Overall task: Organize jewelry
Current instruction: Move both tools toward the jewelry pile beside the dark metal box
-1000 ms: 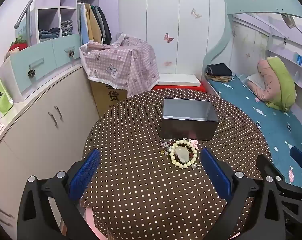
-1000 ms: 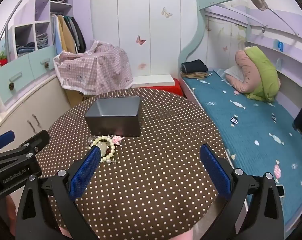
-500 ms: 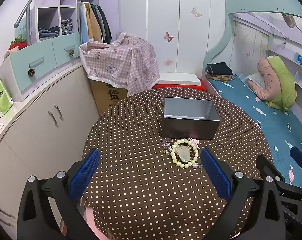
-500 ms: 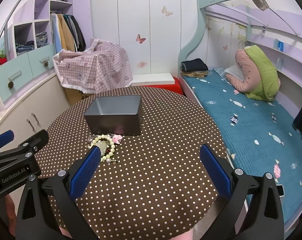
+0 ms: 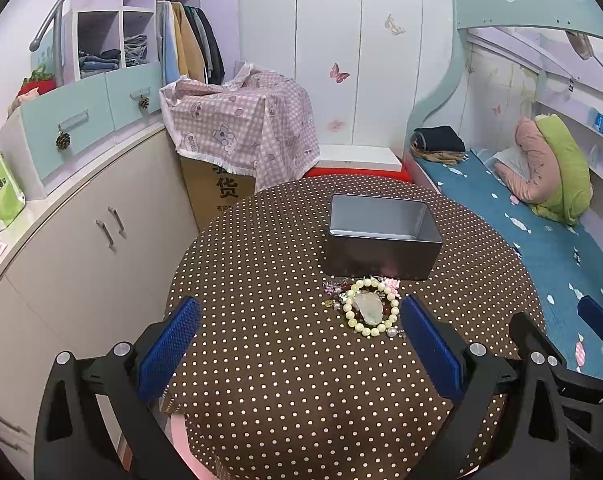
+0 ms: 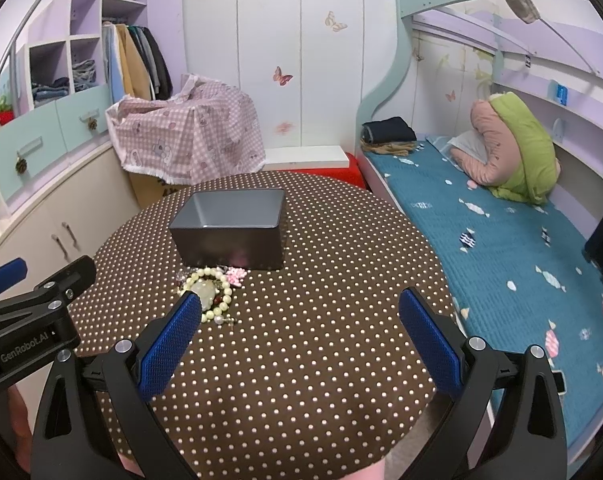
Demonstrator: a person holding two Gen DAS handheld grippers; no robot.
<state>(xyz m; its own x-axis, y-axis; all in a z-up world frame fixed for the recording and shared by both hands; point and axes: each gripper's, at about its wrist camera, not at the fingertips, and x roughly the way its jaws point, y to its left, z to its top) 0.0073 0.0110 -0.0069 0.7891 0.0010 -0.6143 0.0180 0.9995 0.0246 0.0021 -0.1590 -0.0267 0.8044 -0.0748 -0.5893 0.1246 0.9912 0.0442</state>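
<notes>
- Two hand-held grippers are hovering over a round table (image 5: 261, 380) covered in a brown cloth with pale dots; both are standing with their blue pads wide apart and holding nothing.
- Left gripper (image 5: 300, 344): its pads (image 5: 168, 346) are framing bare cloth, and the jewelry pile (image 5: 365, 304) is lying ahead of it, just beyond the tip of its right-hand pad.
- Right gripper (image 6: 300, 340): the same jewelry pile (image 6: 210, 294) is sitting ahead and to its left, the tip of the left-hand pad (image 6: 169, 346) overlapping the pile's near edge in this view; whether it is touching cannot be told.
- Pile contents: a ring of pale cream beads, the bead bracelet (image 5: 371, 306), is lying flat with a translucent whitish-green pendant (image 5: 367, 307) inside it; the pendant's long axis is running from far-left to near-right as the left gripper is seeing it.
- Darker red beads, small clear pieces and a pink item are crowding the far edge of the ring, next to the box.
- Grey metal box (image 5: 381, 236) is standing open-topped just beyond the pile, its long axis running crosswise to the left gripper's line of sight; in the right wrist view the grey metal box (image 6: 229, 228) is lying ahead and left.
- Left gripper's black frame (image 6: 29, 320) is showing at the left edge of the right wrist view.
</notes>
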